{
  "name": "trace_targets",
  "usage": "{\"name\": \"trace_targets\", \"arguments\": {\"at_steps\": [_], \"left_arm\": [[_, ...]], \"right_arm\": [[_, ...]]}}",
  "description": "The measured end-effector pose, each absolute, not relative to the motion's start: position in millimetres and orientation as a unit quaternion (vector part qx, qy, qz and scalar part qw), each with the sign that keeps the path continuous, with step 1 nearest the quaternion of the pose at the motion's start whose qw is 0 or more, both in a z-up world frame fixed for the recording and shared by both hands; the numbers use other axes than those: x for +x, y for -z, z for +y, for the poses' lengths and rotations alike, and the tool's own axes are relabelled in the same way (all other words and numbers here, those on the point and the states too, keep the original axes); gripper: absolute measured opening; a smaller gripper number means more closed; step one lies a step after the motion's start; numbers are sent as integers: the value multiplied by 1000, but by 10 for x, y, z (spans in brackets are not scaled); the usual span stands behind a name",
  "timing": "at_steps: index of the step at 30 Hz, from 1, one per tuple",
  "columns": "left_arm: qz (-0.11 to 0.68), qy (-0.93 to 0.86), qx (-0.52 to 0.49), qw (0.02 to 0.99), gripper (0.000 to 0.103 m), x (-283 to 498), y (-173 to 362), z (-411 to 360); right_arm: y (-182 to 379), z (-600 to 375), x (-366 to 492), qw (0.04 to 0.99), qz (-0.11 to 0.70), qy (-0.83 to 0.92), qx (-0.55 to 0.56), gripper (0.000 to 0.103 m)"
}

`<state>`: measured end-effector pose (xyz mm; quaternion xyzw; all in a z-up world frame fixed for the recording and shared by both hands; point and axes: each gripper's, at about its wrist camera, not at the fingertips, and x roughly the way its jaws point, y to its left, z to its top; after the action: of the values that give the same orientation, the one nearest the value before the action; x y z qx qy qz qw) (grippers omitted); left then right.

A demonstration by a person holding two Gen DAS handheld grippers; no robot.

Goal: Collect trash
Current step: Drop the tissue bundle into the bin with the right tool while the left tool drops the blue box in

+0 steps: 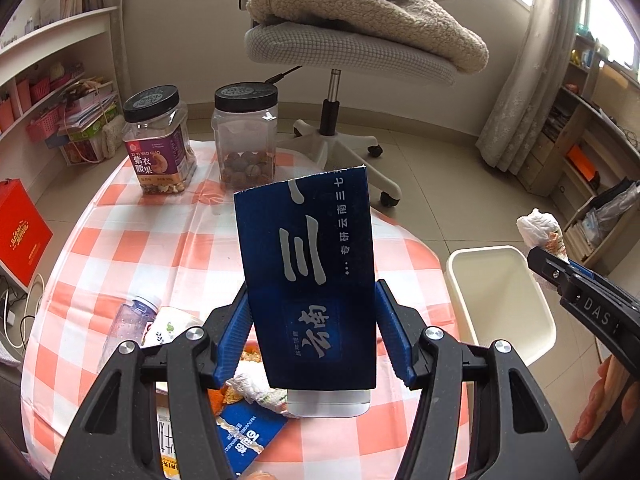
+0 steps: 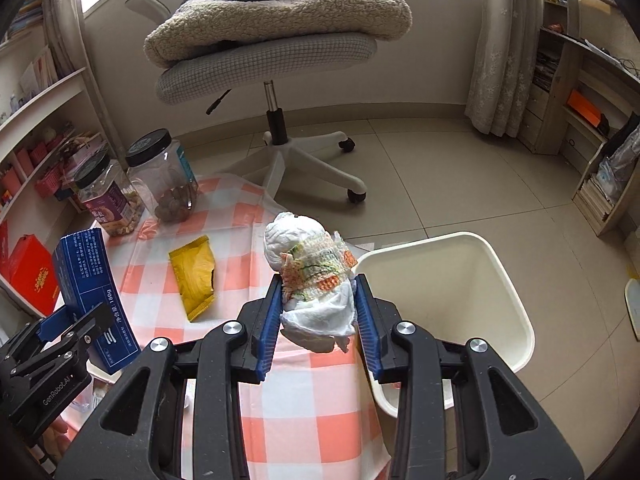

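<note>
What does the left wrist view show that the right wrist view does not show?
Only the left wrist view shows the clear bottle and the blue wrapper lying under the left claw.

Only the right wrist view shows the yellow packet on the tablecloth.

Both views show the blue box shut in the left claw, the crumpled tissue shut in the right claw, the white bin, two jars and the chair.

jar label (image 1: 154, 160) — "zi yi yao guo"; box (image 2: 94, 292) — "180g"
</note>
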<state>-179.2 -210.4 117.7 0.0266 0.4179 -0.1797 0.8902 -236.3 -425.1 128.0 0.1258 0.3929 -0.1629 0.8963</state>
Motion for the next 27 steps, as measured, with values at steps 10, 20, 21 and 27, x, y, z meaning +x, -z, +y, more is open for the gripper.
{"name": "trace_targets", "arguments": {"at_steps": [10,20,21,27], "left_arm": [[432,232,19,871,58,-1904,-1160,-2711],[476,282,-5,833,59,-2026,-967,-3504],[482,285,-9,829,59,-2025,-948,-3574],[493,304,-21,815,59,-1986,-903,-3966]], "right_arm": [[-1261,-4920,-2729,876,385,257,136,81],[-1258,-5475,-3039,854,386,323,136,91],[-1277,-5513,-3061,853,382,328,138,91],[-1374,-5692,-3269,850,353,364,145,94]]}}
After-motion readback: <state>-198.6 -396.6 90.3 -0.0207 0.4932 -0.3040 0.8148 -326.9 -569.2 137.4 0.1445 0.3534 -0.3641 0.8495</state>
